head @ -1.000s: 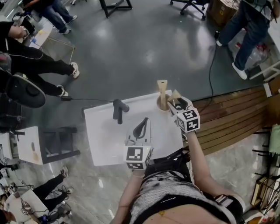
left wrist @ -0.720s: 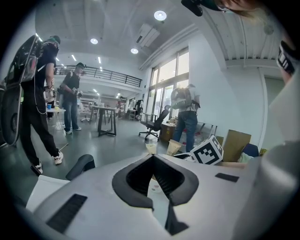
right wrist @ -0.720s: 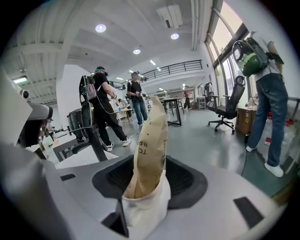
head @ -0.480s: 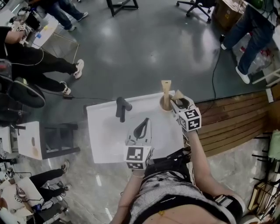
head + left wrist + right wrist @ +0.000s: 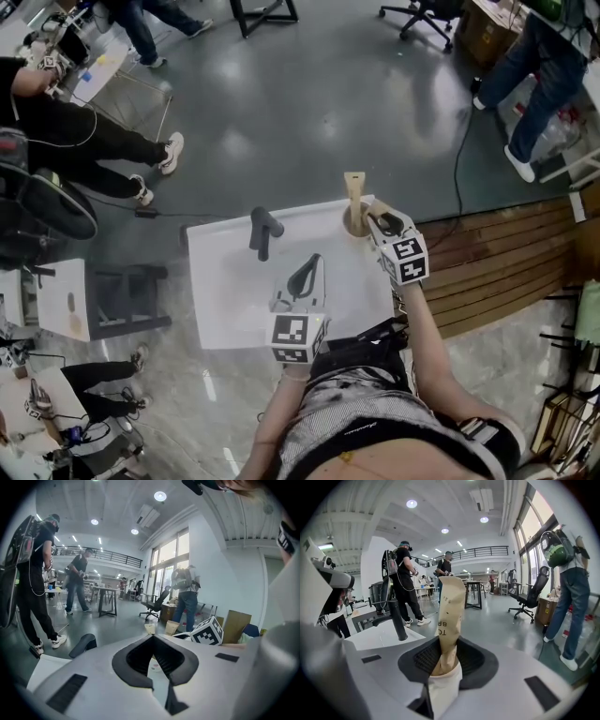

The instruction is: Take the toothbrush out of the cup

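A toothbrush in a brown paper sleeve (image 5: pixel 353 190) stands upright in a tan cup (image 5: pixel 354 223) at the far right corner of the white table (image 5: pixel 230 300). My right gripper (image 5: pixel 373 217) is at the cup; its jaws have just been closing, and in the right gripper view the pads press on the sleeve (image 5: pixel 450 616) from both sides. My left gripper (image 5: pixel 304 272) hovers over the middle of the table, shut and empty. The left gripper view shows the cup (image 5: pixel 171 627) and the toothbrush (image 5: pixel 150 628) beyond its tips.
A black faucet (image 5: pixel 262 231) rises from the table's far side, left of the cup. Grey floor lies beyond the table, wooden decking (image 5: pixel 497 253) to the right. Several people stand around, and there is an office chair (image 5: pixel 417 11) at the far side.
The right gripper's jaws have closed in on the toothbrush sleeve; the jaw that stuck out beside the cup has drawn in. The left gripper has kept still.
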`<action>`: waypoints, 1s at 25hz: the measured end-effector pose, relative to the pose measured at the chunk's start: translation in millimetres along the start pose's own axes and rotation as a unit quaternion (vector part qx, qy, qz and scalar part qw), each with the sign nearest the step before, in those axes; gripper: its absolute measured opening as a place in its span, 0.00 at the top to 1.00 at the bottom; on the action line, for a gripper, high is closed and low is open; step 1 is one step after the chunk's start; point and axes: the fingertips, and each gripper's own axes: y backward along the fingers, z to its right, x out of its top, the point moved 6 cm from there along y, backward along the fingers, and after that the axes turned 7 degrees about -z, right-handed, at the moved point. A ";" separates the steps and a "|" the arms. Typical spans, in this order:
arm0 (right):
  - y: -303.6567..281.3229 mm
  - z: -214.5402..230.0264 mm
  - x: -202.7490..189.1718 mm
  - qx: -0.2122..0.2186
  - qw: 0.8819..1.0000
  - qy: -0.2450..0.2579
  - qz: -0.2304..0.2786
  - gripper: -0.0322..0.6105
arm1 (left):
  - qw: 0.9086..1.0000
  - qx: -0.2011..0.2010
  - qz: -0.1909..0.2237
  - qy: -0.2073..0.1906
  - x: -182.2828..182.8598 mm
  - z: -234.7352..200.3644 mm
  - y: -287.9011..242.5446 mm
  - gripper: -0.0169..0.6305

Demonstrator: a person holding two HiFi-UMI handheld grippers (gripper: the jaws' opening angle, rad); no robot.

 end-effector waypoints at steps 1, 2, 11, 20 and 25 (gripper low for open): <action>0.6 -0.3 0.3 -0.001 1.000 0.000 0.001 0.72 | 1.000 0.001 0.001 0.000 0.0 -0.4 1.0 0.97; 1.4 -0.6 0.5 -0.002 1.000 -0.001 0.001 0.72 | 1.000 0.002 0.002 0.000 0.1 -0.8 2.0 0.97; 13.4 -3.8 9.5 -0.004 1.000 -0.003 0.012 0.72 | 1.000 0.003 0.008 0.001 2.3 -1.4 7.7 0.97; 25.3 -5.4 19.6 -0.011 1.000 -0.005 0.025 0.72 | 1.000 -0.002 0.015 -0.002 4.2 0.3 12.0 0.97; 33.7 -6.5 29.5 -0.013 0.999 -0.005 0.034 0.73 | 1.000 -0.003 0.019 0.001 3.7 -0.5 14.4 0.97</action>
